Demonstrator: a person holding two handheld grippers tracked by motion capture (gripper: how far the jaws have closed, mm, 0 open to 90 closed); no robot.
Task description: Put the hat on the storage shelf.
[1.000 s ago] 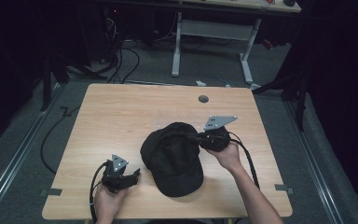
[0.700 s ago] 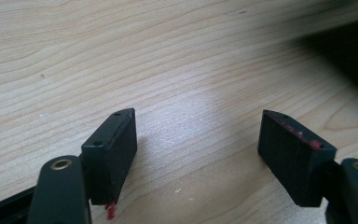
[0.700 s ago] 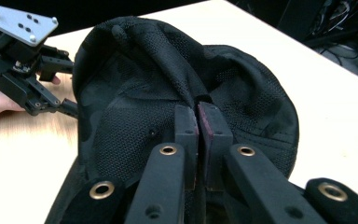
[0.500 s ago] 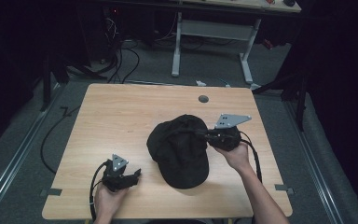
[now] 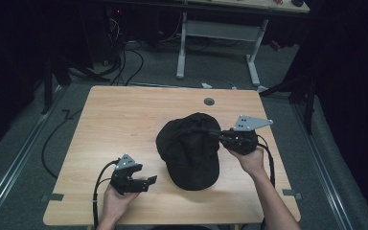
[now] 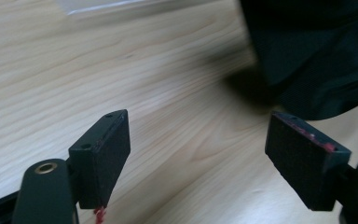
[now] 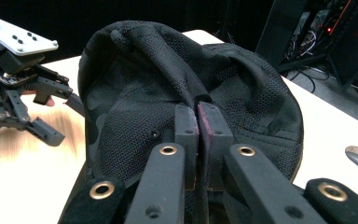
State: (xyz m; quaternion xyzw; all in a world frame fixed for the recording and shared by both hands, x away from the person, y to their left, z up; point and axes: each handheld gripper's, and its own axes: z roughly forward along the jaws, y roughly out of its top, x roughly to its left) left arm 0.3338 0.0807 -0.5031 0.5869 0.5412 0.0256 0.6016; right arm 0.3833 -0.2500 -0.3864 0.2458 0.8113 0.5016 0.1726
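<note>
One black cap sits right of the table's centre, pinched at its 3 o'clock edge by the right gripper. The left gripper, jaws just opened wide and empty, hovers at 7 o'clock; bare wood lies beyond.

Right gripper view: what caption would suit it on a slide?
Right gripper jaws pinch a fold of the black cap above the wooden table.

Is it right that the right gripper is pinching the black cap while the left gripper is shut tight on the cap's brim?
Not quite. The right gripper does pinch the black cap, but the left gripper holds nothing: the left gripper view shows its jaws wide apart over bare table, having just been opening.
</note>
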